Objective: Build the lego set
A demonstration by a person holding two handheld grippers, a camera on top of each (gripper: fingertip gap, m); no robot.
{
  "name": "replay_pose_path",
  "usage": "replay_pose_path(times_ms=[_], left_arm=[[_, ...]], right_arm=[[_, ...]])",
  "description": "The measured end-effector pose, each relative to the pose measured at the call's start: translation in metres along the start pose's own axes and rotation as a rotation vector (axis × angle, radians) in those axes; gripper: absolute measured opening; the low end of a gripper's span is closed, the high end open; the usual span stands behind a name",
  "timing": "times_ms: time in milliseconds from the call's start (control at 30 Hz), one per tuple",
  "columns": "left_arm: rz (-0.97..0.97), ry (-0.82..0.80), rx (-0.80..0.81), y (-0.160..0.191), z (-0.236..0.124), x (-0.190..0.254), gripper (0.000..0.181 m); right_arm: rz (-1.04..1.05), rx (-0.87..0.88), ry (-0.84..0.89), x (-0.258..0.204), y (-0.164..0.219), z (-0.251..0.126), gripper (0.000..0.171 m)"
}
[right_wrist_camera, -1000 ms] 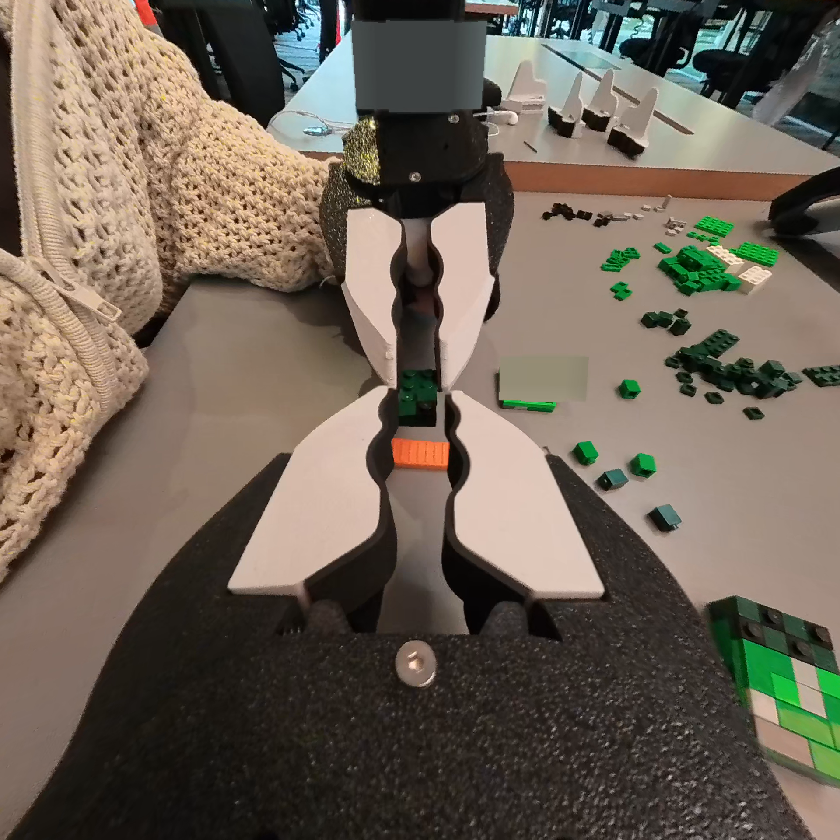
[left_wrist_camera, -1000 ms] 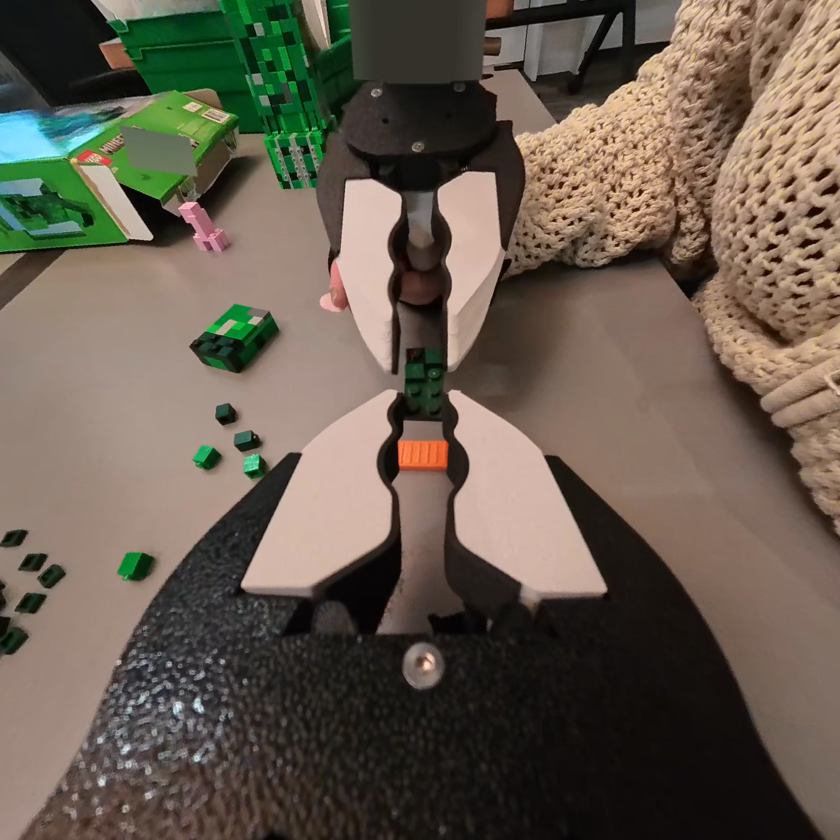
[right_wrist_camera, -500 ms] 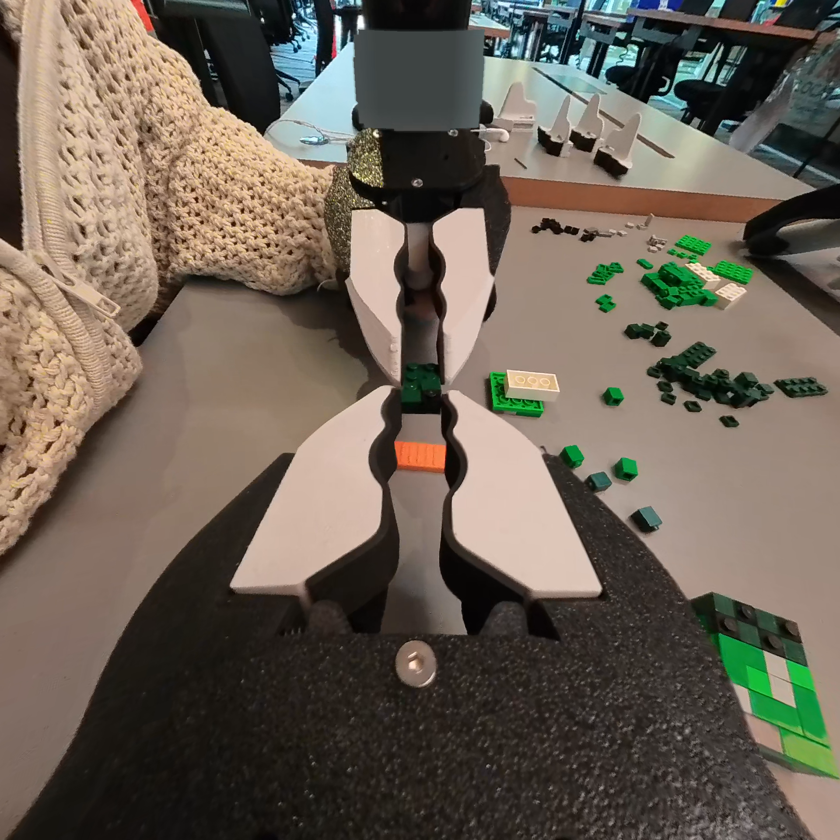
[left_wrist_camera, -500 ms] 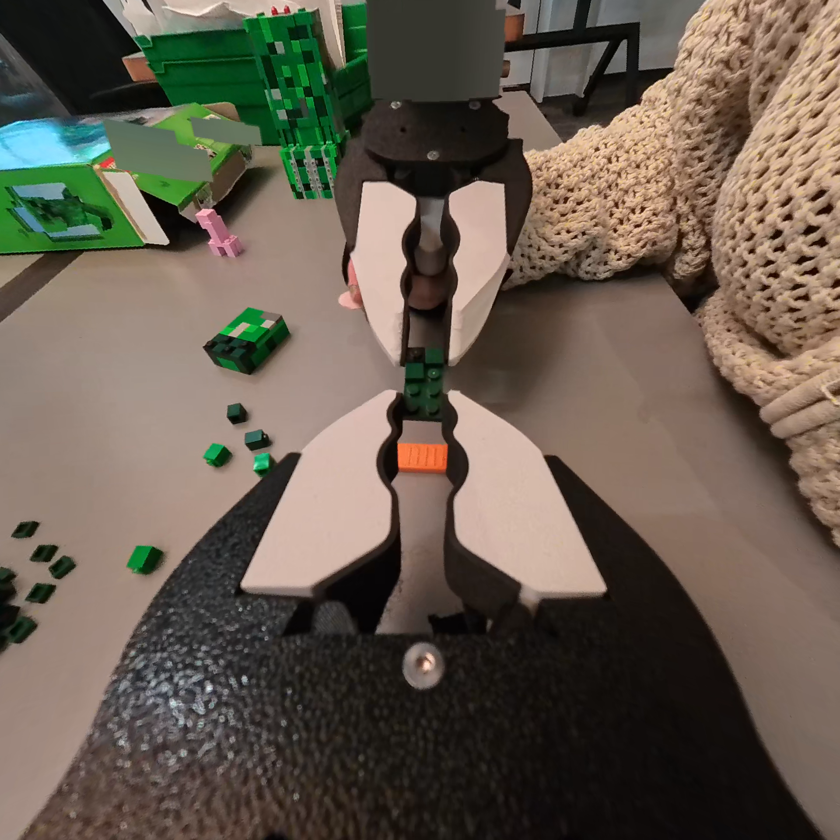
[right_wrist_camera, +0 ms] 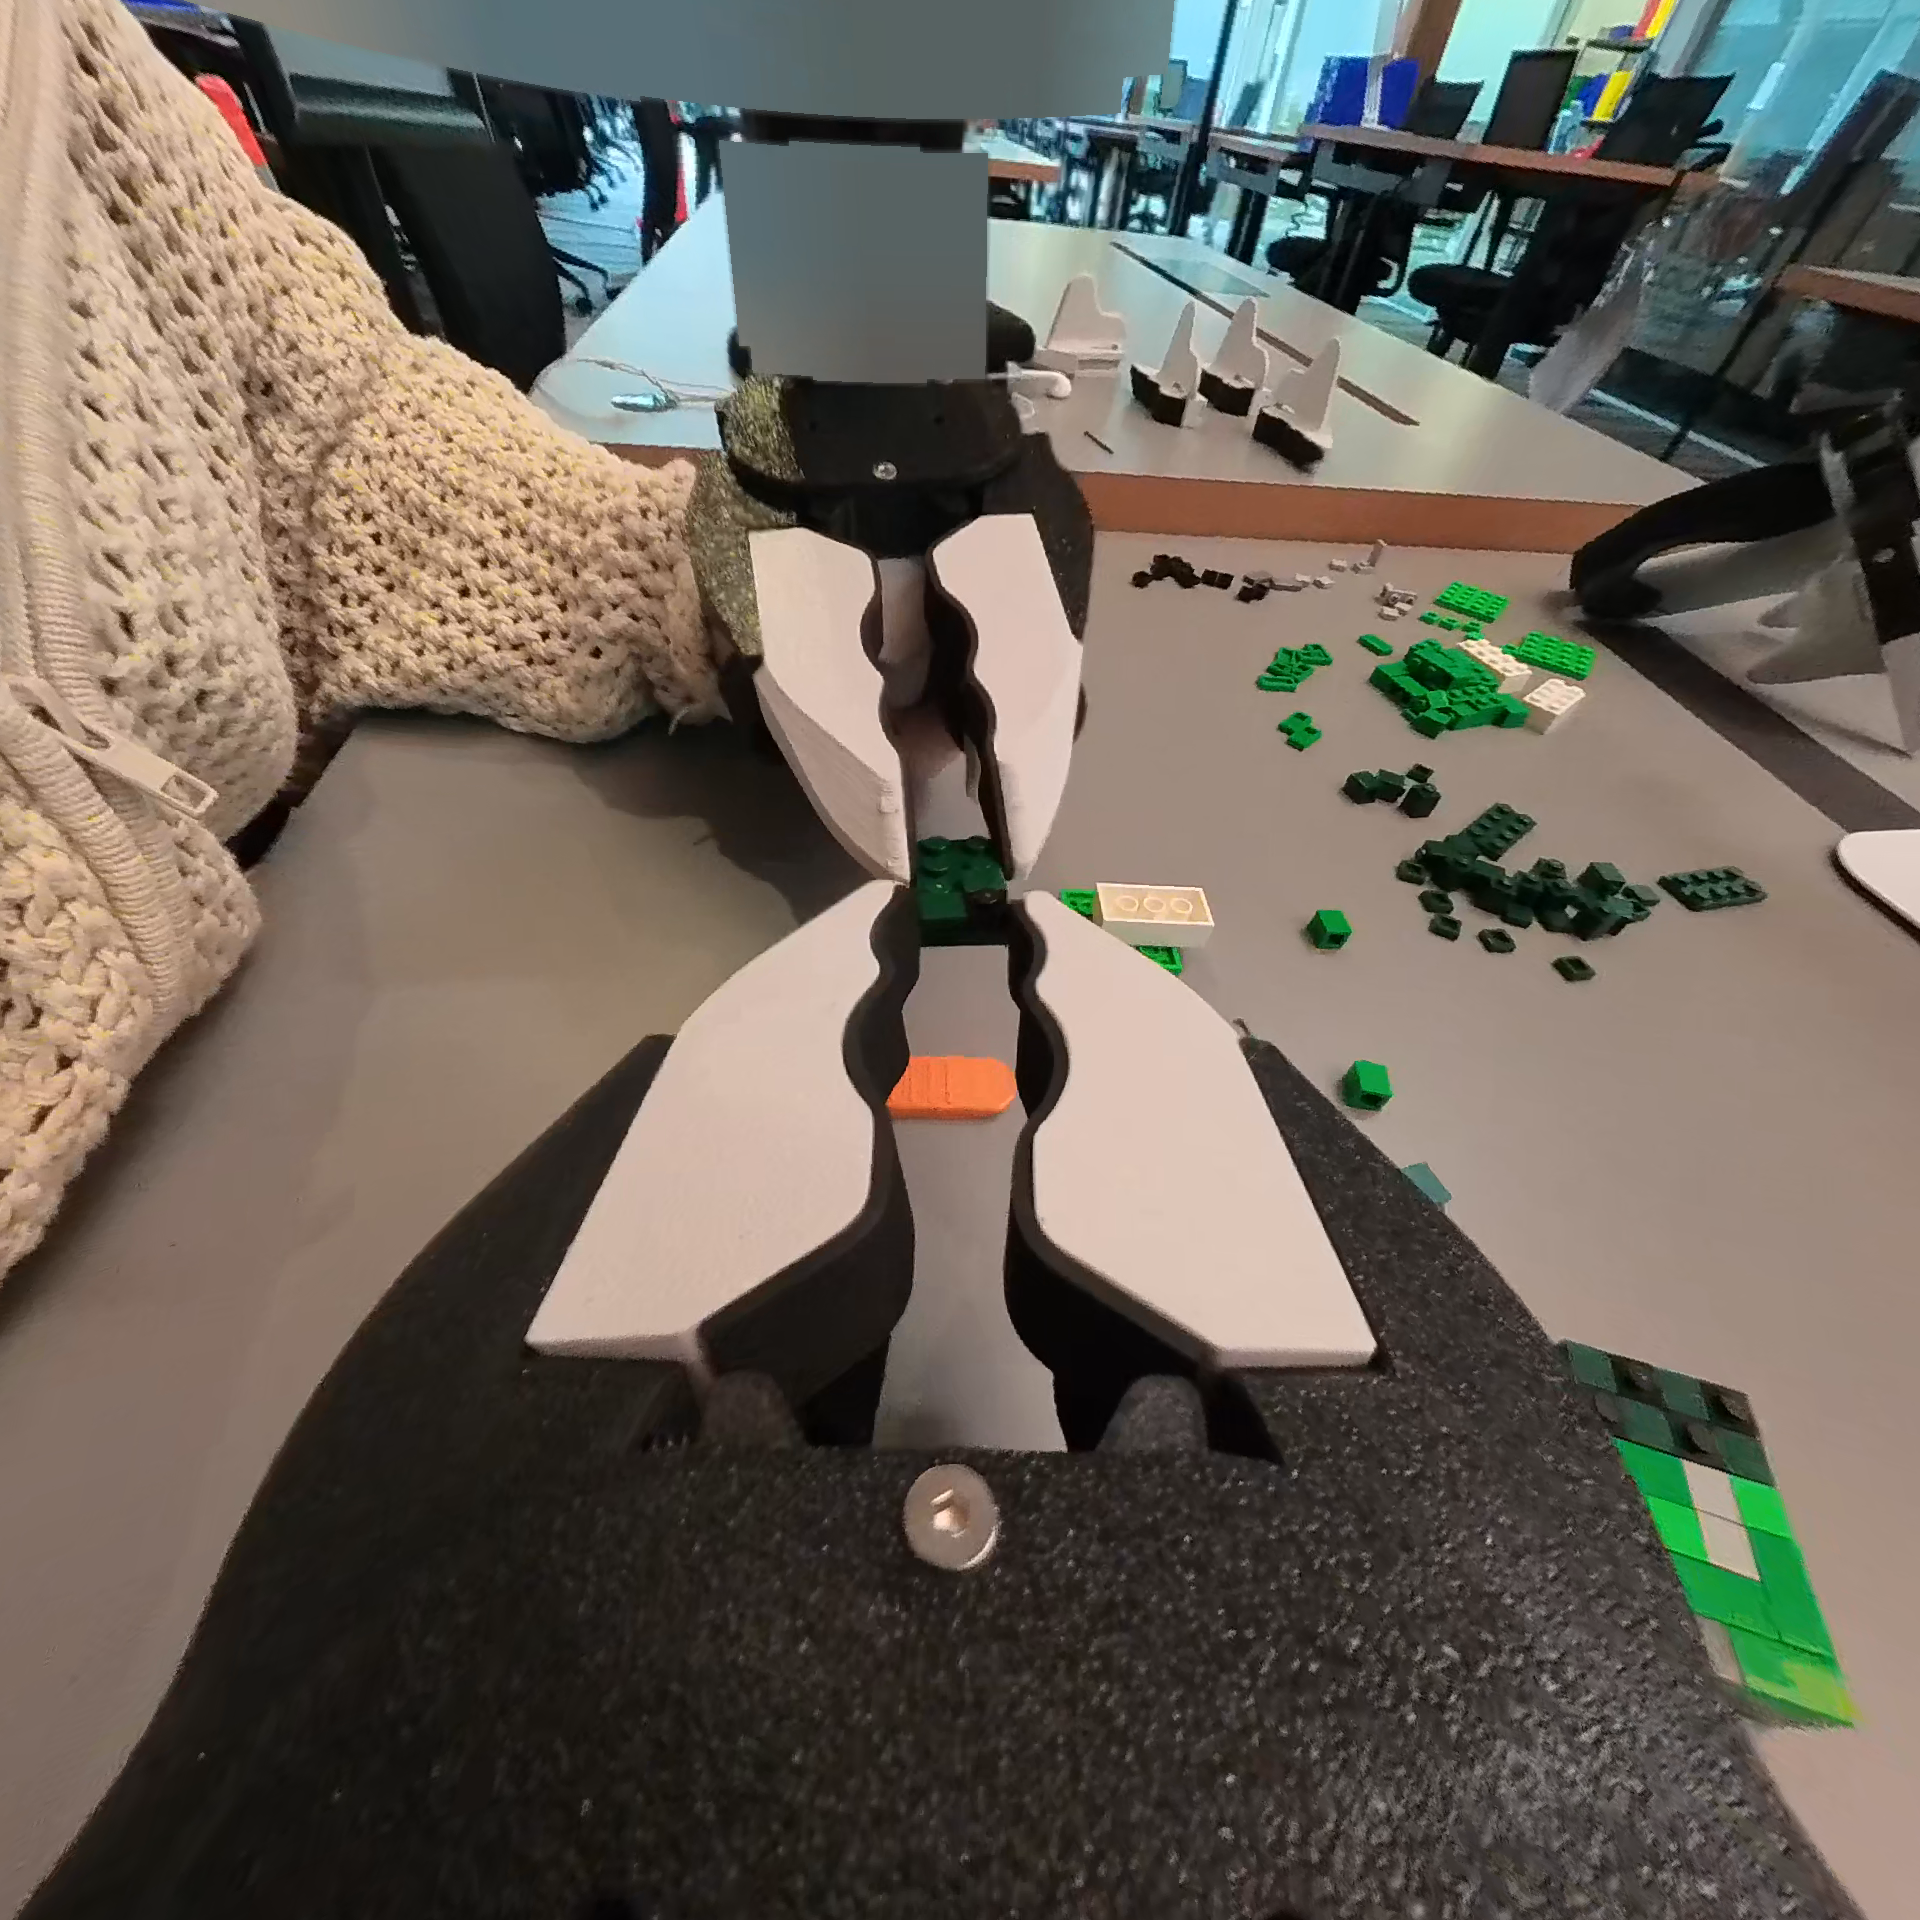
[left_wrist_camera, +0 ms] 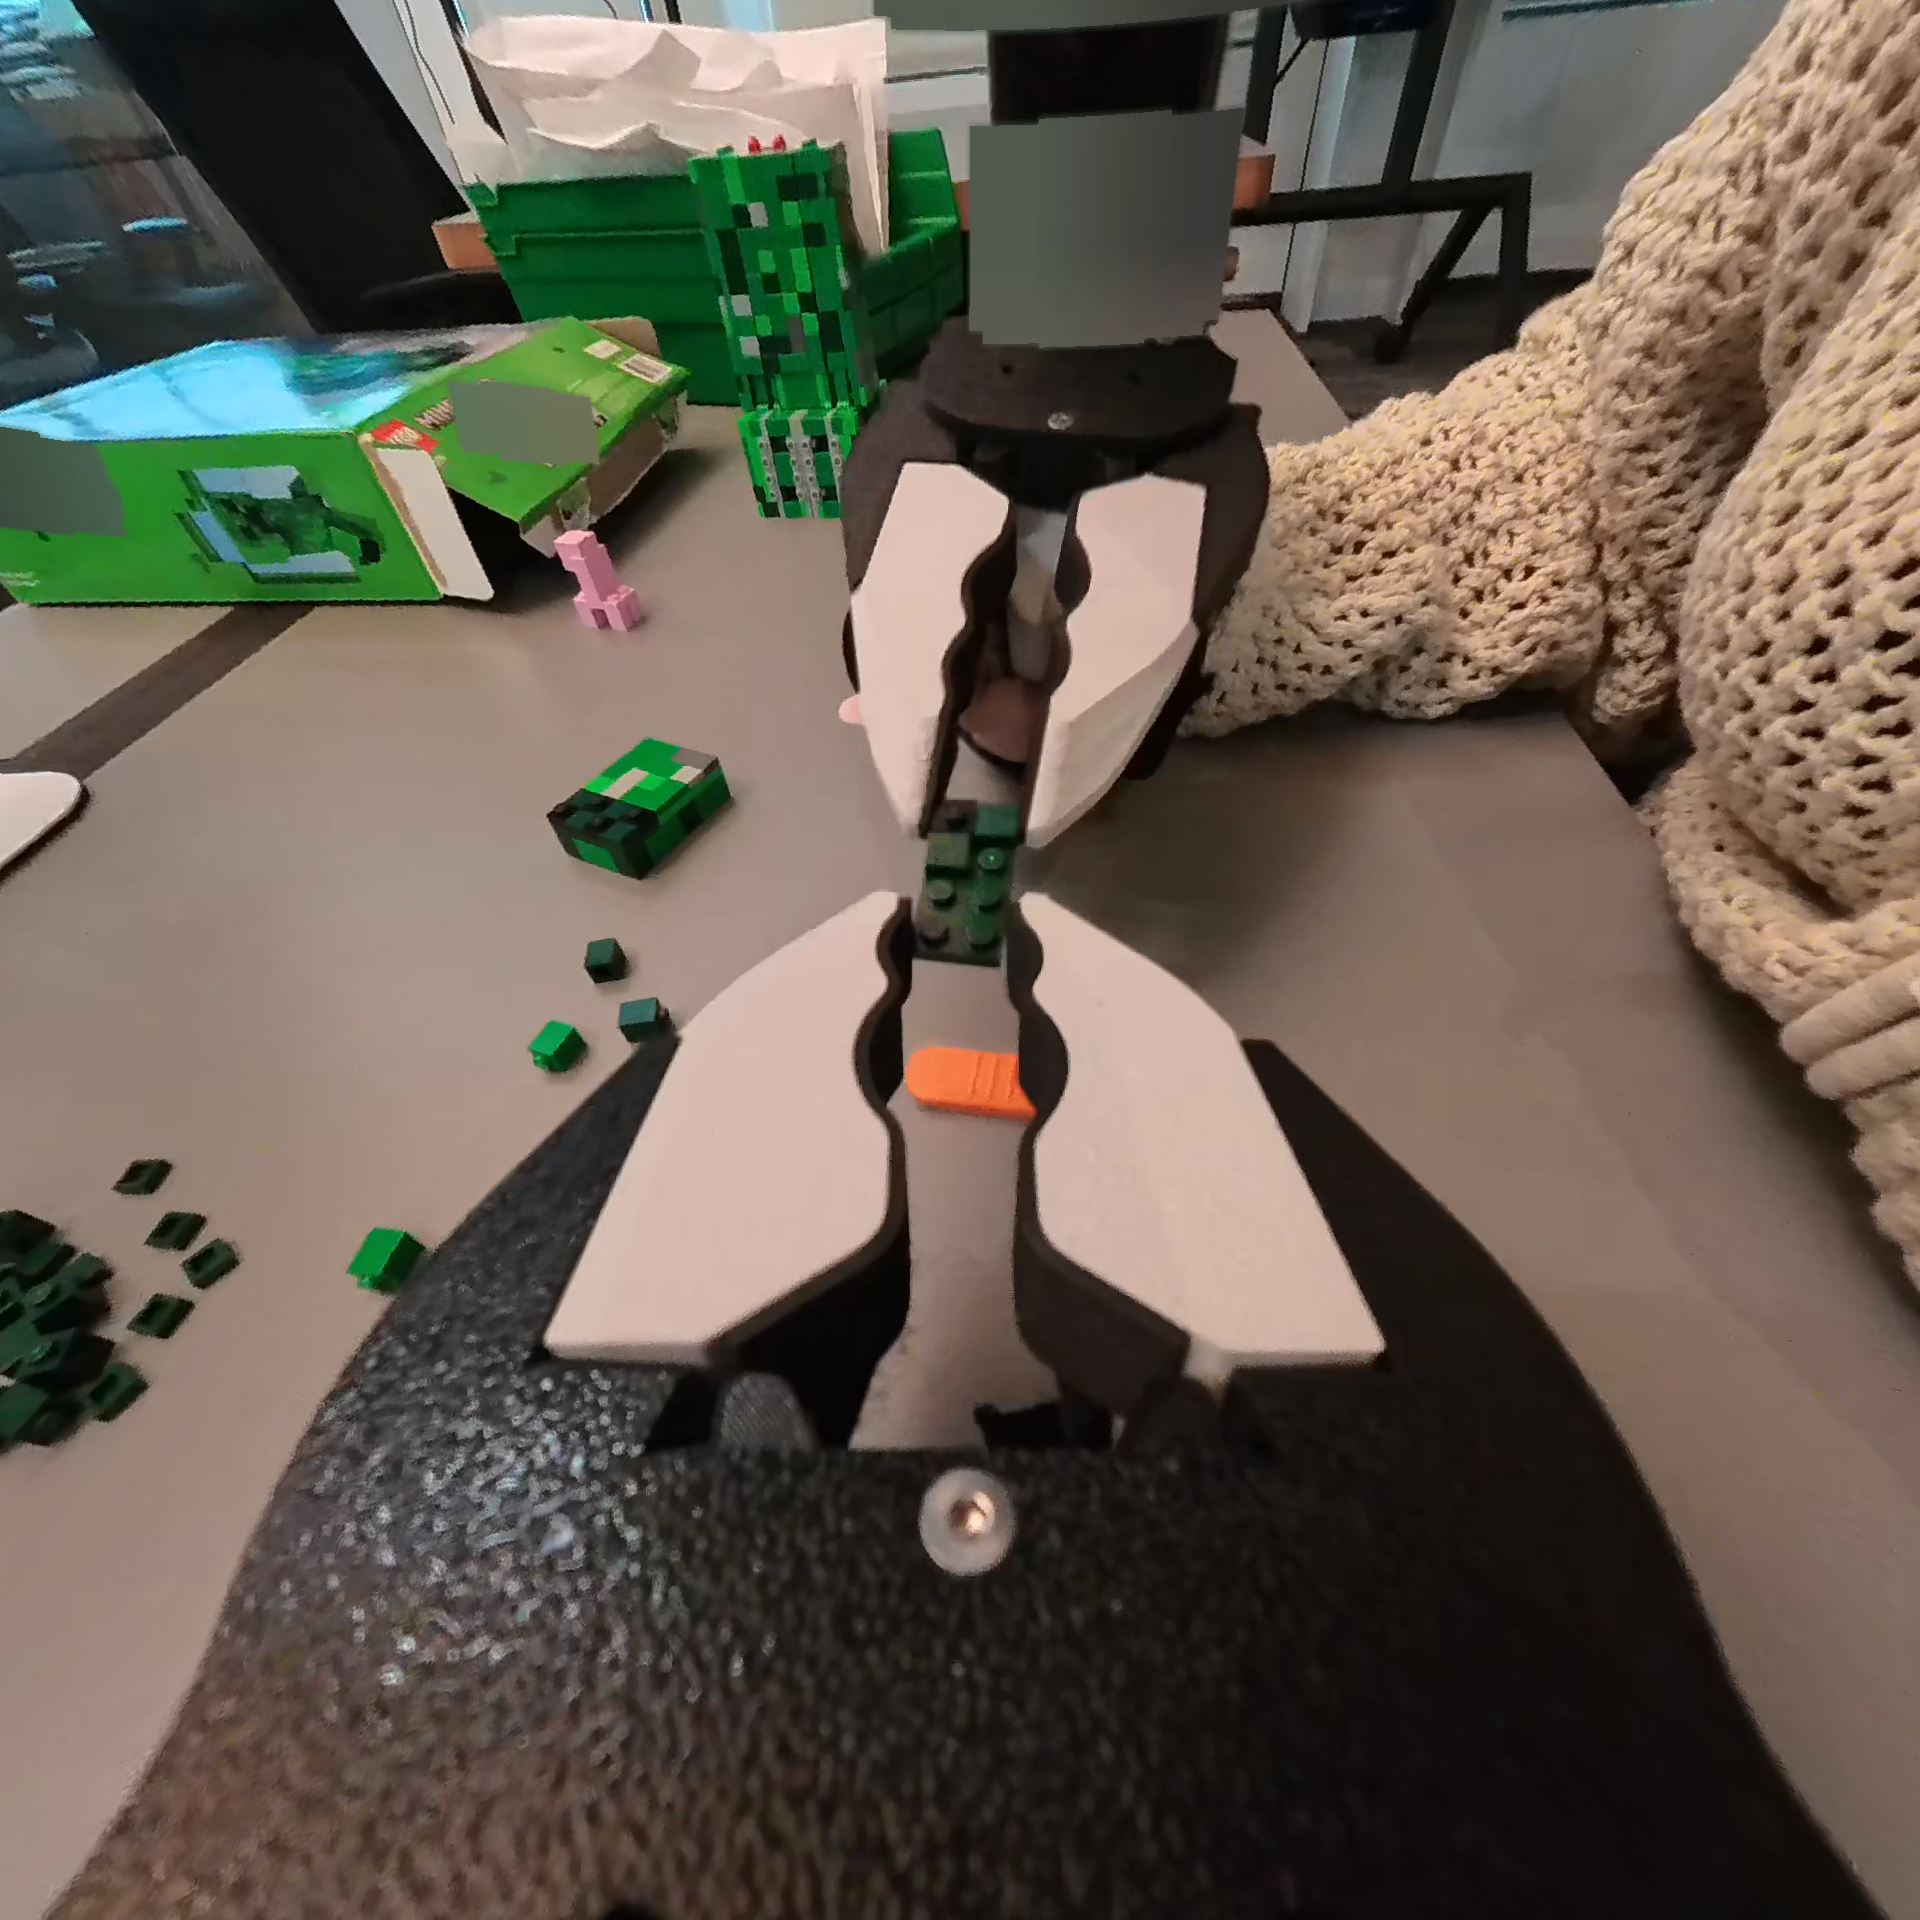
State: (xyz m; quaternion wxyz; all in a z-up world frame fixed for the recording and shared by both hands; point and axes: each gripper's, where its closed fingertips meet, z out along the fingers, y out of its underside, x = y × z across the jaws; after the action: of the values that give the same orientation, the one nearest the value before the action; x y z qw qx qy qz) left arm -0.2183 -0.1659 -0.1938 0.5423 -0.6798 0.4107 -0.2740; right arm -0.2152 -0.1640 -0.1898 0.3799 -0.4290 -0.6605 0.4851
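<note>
Two grippers meet nose to nose above the grey desk (left_wrist_camera: 312, 935), and both pinch the same small stack of dark green bricks (left_wrist_camera: 966, 883). The left gripper (left_wrist_camera: 961, 920) is closed on the near end of the stack, and the right gripper (right_wrist_camera: 961, 909) is closed on the other end, so the stack hangs between them, lifted off the desk as far as I can judge. It looks like two small parts are being pressed together or adjusted, but the seam btw. them I cannot see clearly. An orange tab (left_wrist_camera: 971, 1081) sits between the fingers of the left gripper, part of the tool I think. About progress: some things are already built, e.g. a tall green figure (left_wrist_camera: 790, 332) standing at the far side near the open green box (left_wrist_camera: 260, 488), a small pink figure (left_wrist_camera: 597, 582) in front of the box, a green block (left_wrist_camera: 639, 805) lying on the desk, and a flat green panel (right_wrist_camera: 1714, 1527) close to the right gripper. Much is left, though: loose dark green pieces (right_wrist_camera: 1527, 883) lie in a heap, brighter green pieces (right_wrist_camera: 1444, 686) lie farther off, a white brick (right_wrist_camera: 1153, 909) rests just beside the held stack, and some single small bricks (left_wrist_camera: 613, 997) are scattered. So I judge the set is maybe half way, not more; the held stack must yet be joined to sth. bigger.
</note>
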Motion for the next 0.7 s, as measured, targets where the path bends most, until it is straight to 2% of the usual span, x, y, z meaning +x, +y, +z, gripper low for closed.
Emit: replay_pose_path(times_ms=[100, 167, 700], left_arm=[[-0.003, 0.011, -0.02, 0.002, 0.004, 0.003, 0.026], [0.012, 0.028, -0.043, 0.006, 0.006, 0.007, 0.018], [0.052, 0.059, -0.04, 0.006, 0.008, 0.014, 0.017]], right_arm=[[0.012, 0.0, -0.027, -0.003, 0.001, 0.0, 0.016], [0.006, -0.004, -0.047, -0.007, 0.002, 0.003, 0.016], [0.074, 0.007, -0.18, -0.017, 0.003, -0.006, 0.02]])
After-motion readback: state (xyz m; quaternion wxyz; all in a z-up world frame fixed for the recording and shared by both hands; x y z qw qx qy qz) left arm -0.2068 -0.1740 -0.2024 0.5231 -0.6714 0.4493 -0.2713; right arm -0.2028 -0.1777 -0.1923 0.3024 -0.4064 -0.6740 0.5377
